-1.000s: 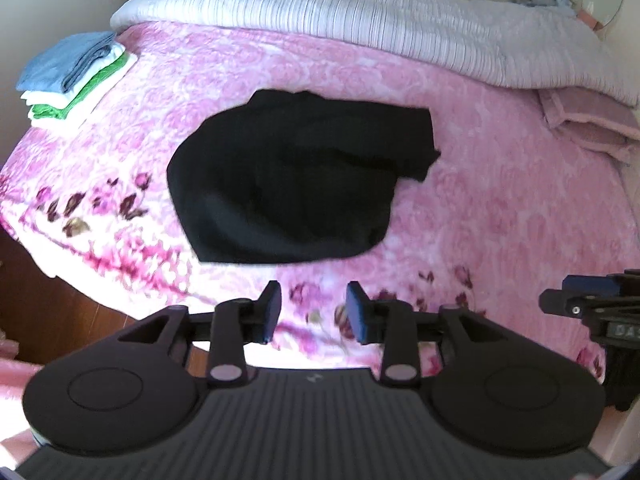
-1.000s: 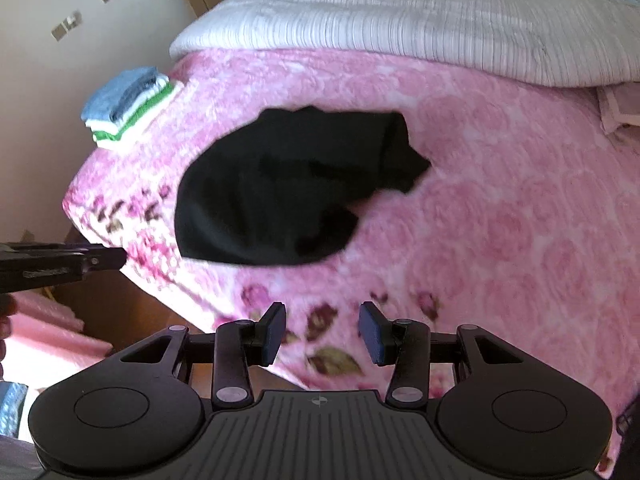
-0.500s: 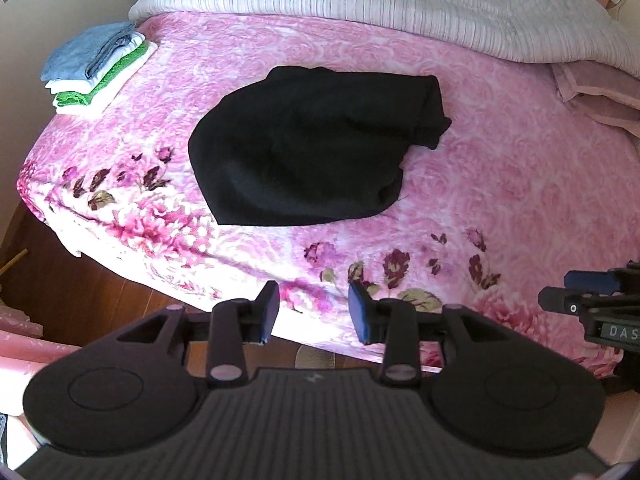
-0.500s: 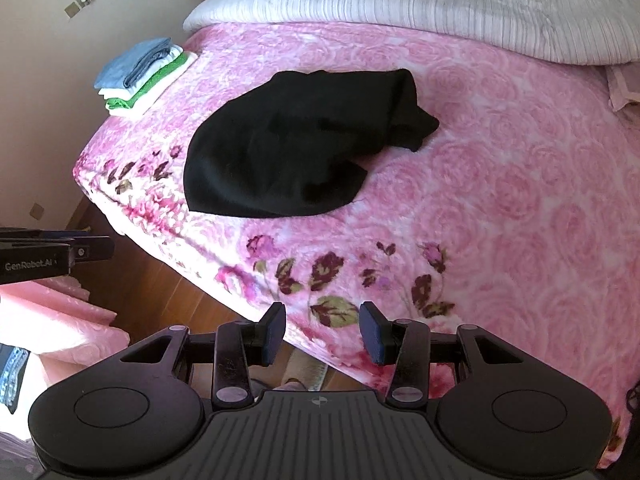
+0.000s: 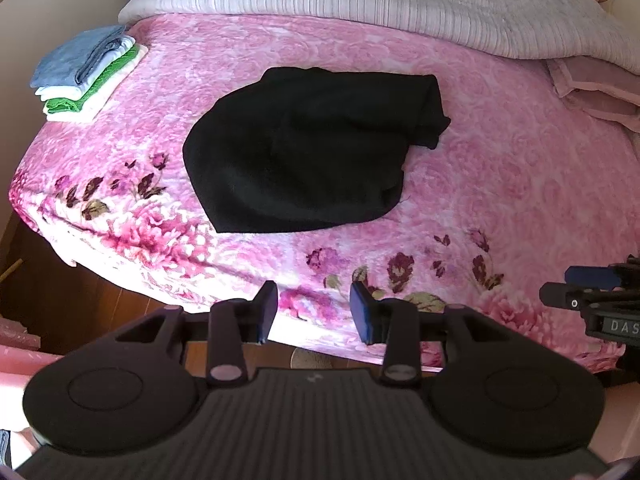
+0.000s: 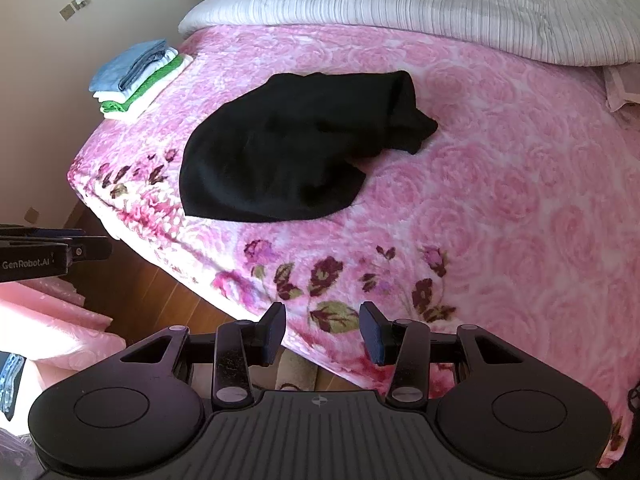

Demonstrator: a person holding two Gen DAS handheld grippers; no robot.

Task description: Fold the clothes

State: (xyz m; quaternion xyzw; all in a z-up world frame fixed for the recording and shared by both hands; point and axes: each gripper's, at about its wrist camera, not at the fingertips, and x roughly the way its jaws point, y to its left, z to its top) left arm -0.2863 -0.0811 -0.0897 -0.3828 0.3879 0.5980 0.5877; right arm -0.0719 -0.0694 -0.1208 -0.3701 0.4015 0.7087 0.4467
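Observation:
A black garment (image 5: 312, 152) lies loosely bunched on the pink flowered blanket (image 5: 500, 184), one end trailing off to the right. It also shows in the right wrist view (image 6: 288, 148). My left gripper (image 5: 314, 308) hangs open over the bed's near edge, well short of the garment, with nothing between its fingers. My right gripper (image 6: 323, 330) is open too, above the flowered border of the blanket (image 6: 520, 200), and holds nothing. Each gripper shows at the edge of the other's view: the right one (image 5: 592, 300), the left one (image 6: 48, 252).
A stack of folded clothes (image 5: 88, 72), blue on top of white and green, sits at the bed's far left corner. A striped grey-white quilt (image 5: 360, 0) runs along the head of the bed. A pink folded cloth (image 5: 592, 88) lies at the right. Below the near edge are wooden floor (image 5: 80, 300) and pink foam (image 6: 48, 328).
The black garment was blurred a second ago and now lies still on the blanket. Both views now show more of the bed's near edge and the floor.

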